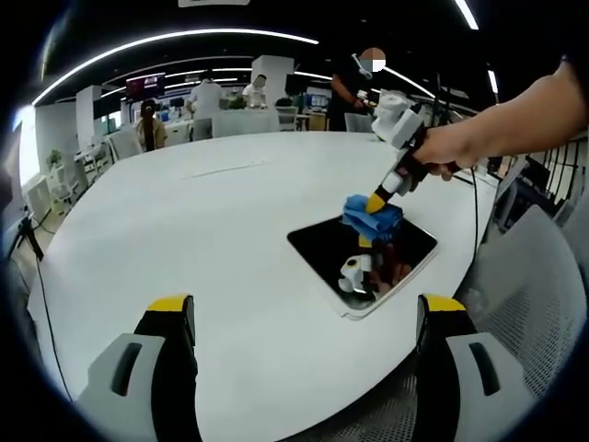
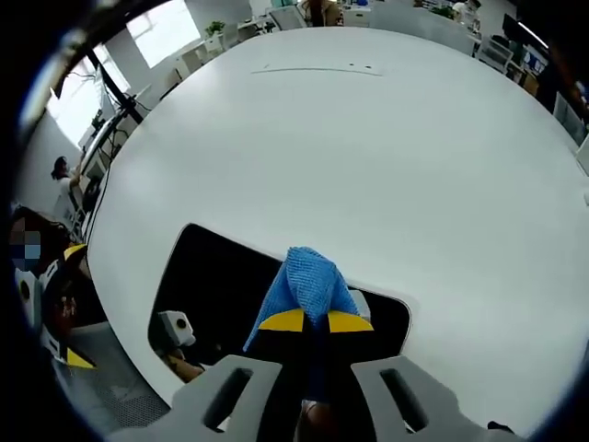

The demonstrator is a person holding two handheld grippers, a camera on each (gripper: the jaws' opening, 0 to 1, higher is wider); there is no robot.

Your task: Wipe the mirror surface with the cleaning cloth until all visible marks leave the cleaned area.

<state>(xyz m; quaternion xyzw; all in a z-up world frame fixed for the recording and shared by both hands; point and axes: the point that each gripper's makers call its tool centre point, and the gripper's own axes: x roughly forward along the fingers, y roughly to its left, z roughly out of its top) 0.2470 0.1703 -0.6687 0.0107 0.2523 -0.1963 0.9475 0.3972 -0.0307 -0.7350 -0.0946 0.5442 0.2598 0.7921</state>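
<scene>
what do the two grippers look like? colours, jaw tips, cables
Left gripper: two black jaws with yellow tips on light grey bases. Right gripper: same grey bases, black jaws, yellow tips; in the left gripper view its body is white and grey with a black handle. No cable to either gripper can be made out.

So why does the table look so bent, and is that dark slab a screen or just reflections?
Left gripper view: the fisheye lens bows the round white table and ceiling light strips; the dark rectangular mirror reflects the right gripper holding the blue cleaning cloth. Right gripper view: the same curving, and the mirror reads nearly black, with no strong glare.
</scene>
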